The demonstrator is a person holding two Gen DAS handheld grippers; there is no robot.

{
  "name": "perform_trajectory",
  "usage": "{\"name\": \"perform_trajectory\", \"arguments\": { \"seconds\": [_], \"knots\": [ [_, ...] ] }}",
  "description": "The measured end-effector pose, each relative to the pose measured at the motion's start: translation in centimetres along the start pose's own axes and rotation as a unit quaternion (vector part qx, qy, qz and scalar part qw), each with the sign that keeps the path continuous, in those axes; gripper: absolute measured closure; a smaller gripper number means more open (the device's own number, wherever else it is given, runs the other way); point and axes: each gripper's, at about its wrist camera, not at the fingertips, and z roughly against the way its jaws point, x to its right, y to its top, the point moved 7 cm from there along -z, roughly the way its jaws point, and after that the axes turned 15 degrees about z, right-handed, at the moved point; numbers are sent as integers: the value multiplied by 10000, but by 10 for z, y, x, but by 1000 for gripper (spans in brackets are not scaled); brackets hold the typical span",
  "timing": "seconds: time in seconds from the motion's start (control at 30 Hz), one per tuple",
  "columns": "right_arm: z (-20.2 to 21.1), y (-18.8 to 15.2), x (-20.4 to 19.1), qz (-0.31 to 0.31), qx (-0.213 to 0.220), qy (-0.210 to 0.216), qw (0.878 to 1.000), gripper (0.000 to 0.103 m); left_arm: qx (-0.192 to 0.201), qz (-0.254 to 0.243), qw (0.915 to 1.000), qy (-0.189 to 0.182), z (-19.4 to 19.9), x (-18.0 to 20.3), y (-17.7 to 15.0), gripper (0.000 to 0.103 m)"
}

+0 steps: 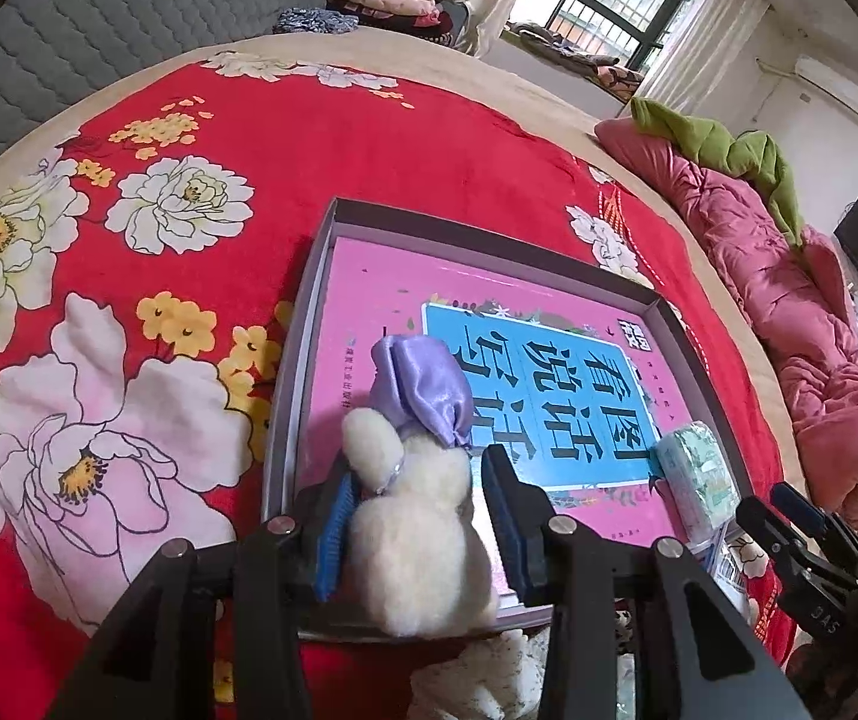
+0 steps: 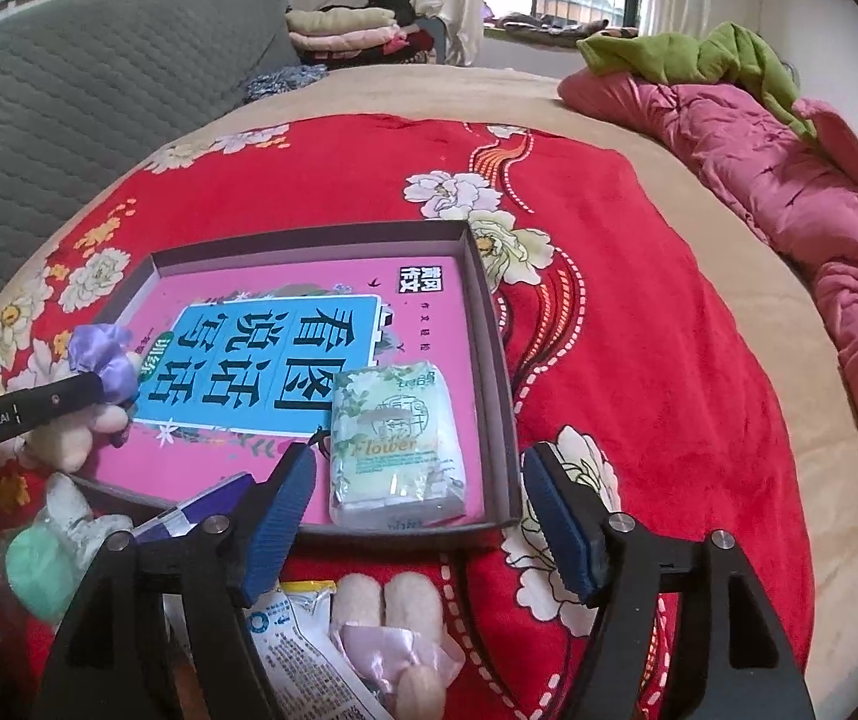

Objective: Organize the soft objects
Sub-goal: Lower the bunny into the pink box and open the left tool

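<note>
My left gripper is shut on a cream plush rabbit with a purple satin bow, holding it over the near left edge of a shallow grey box. The box holds a pink and blue book and a green tissue pack. My right gripper is open and empty, just in front of the box's near right corner, by the tissue pack. The rabbit also shows at the left in the right wrist view.
The box lies on a red floral blanket on a bed. Near me lie another cream plush, a white packet, a mint green plush and a purple-edged card. A pink quilt lies along the right.
</note>
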Motion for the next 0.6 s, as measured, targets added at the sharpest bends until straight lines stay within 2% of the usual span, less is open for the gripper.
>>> {"name": "perform_trajectory", "arguments": {
  "seconds": [0.3, 0.6],
  "knots": [
    [16, -3, 4, -40, 127, -117, 9998, 30, 22, -80, 10000, -29, 4, 1, -1, 49],
    [26, -1, 1, -6, 229, -144, 9996, 30, 283, -189, 9994, 0, 17, 2, 5, 43]
  ]
}}
